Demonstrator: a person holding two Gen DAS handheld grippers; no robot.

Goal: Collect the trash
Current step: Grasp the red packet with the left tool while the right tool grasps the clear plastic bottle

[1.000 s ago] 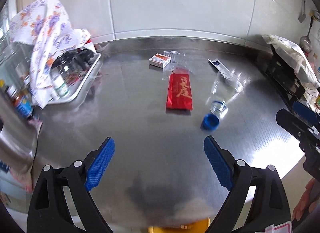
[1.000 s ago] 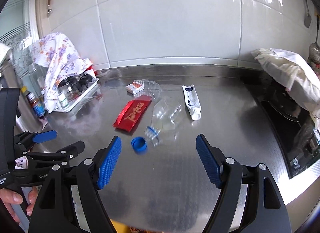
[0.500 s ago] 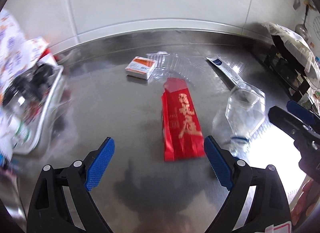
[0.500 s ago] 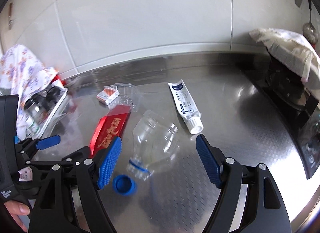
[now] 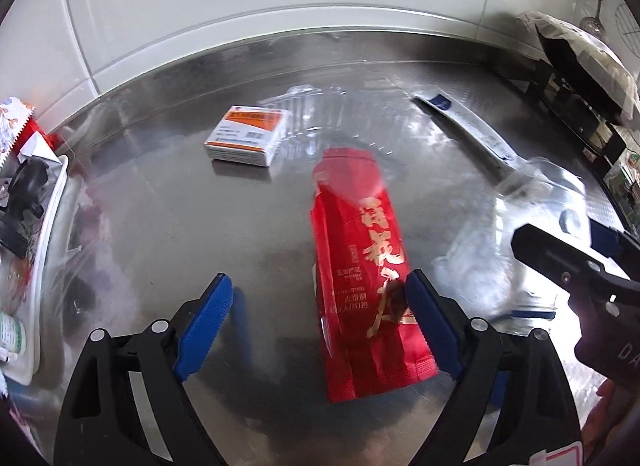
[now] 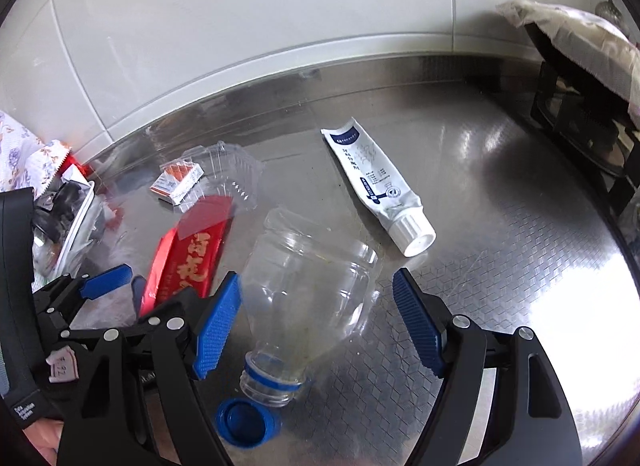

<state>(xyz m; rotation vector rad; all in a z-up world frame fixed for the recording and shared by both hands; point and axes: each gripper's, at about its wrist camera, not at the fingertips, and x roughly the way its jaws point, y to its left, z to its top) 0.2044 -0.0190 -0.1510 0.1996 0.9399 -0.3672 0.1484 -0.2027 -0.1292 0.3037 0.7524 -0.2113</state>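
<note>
Two grippers hang over the counter (image 6: 500,225), nothing held. My left gripper (image 5: 320,318) is narrowing slightly, its right pad over the red packet (image 5: 360,266). My right gripper (image 6: 316,322) gapes around the clear bottle (image 6: 308,290), cap (image 6: 244,422) nearer. Squeezing that slick, round bottle could squirt it sideways.

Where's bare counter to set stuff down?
Bare steel right of the white tube, up to the stove. Another patch between the small box and the left tongs. Crowded: red packet, clear bottle, blue cap.
</note>
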